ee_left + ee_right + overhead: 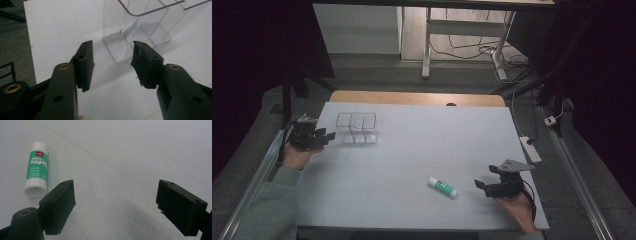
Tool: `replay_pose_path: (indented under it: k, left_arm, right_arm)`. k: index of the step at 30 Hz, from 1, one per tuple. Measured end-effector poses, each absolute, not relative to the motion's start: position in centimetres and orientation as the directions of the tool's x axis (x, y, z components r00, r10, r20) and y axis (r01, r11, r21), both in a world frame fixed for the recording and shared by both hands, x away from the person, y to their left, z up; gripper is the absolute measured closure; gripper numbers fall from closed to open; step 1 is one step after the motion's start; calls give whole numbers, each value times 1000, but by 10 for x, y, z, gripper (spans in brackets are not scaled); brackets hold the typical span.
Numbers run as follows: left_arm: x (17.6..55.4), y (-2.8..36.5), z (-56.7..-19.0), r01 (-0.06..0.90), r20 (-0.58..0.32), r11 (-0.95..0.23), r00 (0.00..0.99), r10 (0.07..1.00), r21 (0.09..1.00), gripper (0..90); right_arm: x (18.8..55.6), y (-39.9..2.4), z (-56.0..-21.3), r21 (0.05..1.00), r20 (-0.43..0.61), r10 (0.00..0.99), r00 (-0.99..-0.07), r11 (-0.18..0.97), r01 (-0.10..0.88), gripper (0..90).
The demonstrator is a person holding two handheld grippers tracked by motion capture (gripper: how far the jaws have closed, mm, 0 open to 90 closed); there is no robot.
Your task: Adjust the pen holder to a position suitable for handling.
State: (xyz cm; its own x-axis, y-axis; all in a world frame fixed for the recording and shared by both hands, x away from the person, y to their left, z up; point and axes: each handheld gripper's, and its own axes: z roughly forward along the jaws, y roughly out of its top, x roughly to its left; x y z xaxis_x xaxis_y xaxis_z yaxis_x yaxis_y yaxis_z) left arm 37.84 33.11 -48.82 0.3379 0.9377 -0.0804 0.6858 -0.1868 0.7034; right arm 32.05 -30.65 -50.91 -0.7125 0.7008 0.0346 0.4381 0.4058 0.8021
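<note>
Glue stick (443,186) is lying on its side on the white table (412,150), down around 5 o'clock from the table's middle, white cap end pointing up toward 10 o'clock in the high view. Your right gripper (484,183) sits just beside it at its 3 o'clock, jaws spread wide with nothing in them. From the right gripper view the glue stick (36,176) is off past the left jaw, up around 10 o'clock, so you aren't lined up on it yet. My guess is you've parked that hand there so it's a short swing over for the pickup.

Over at 9 o'clock on the table, your left gripper (324,136) points at the clear plastic box (357,128), the one with dividers inside. Its jaws are about half open and not touching anything. In the left gripper view the near corner of the box (140,30) stands just past the gripper (112,58), between the jaw tips but apart from them. I'd say that hand is there to pinch the wall and keep the box from sliding, since a light empty thing like that will probably skate on the smooth table when something gets dropped in.

Nothing is in the box so far as I can see.
</note>
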Motion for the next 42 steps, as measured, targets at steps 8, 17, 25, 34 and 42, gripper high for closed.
replay_pose_path:
  k: [8,17,25,34,42]
  left_arm:
    - [394,331,-489,699,-58,-215,345,937,682,668]
    - [408,327,-492,720,-51,-232,348,936,654,887]
    - [418,327,-501,738,-73,-217,339,938,639,889]
    - [428,325,-506,740,-115,-204,355,928,641,889]
    - [431,328,-510,745,-143,-183,350,926,641,889]
  right_arm:
    - [321,-306,-510,798,38,699,-715,409,442,148]
    - [321,-306,-510,796,36,694,-719,415,441,149]
    - [322,-306,-511,795,39,694,-718,414,444,150]
    - [321,-306,-511,796,38,695,-718,414,442,150]
    - [322,-307,-512,798,39,699,-714,408,443,150]
